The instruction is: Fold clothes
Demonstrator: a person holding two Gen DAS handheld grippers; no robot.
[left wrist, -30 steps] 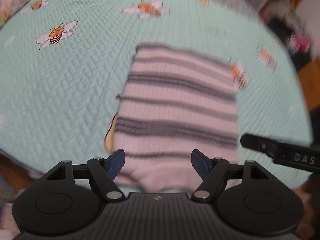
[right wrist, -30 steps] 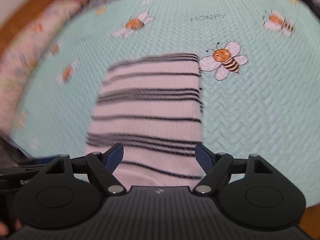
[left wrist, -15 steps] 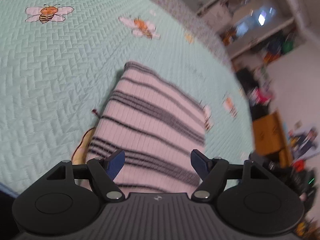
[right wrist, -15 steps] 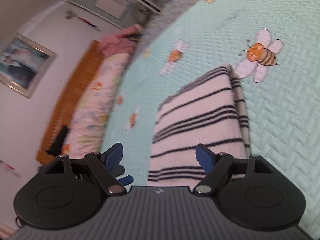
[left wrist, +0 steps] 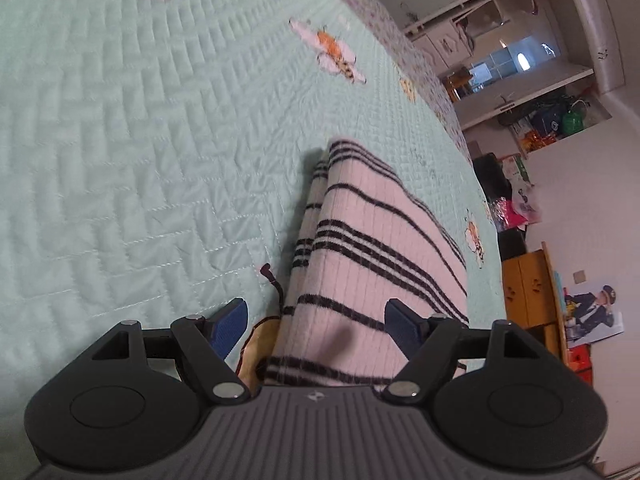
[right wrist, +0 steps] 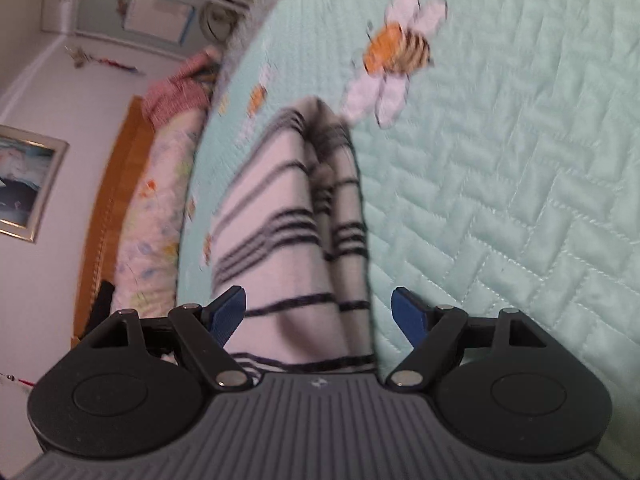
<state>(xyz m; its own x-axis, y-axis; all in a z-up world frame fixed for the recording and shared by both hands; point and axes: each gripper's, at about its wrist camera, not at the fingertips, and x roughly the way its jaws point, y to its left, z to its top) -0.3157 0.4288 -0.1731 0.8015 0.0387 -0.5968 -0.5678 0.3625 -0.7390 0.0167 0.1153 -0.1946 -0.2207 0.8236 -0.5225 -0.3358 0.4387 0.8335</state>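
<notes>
Fingers [left wrist: 230,322] on both our grippers stand apart, straddling the folded striped sweater [left wrist: 372,264] on the bed [left wrist: 120,140].

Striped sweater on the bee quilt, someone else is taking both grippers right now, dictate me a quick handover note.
Left gripper: open, empty, low over the near left edge of the striped sweater.
Right gripper: open, empty, low over the sweater's near right edge, where the stacked layers show.
Sweater: lies folded into a narrow stack on the mint bee quilt; neither gripper holds it.
Done: it is already folded into layers.
Left: probably one more fold, near end toward far end, or tidying; I cannot tell which. A tan bit with a dark cord peeks out at the left edge; check it.
</notes>
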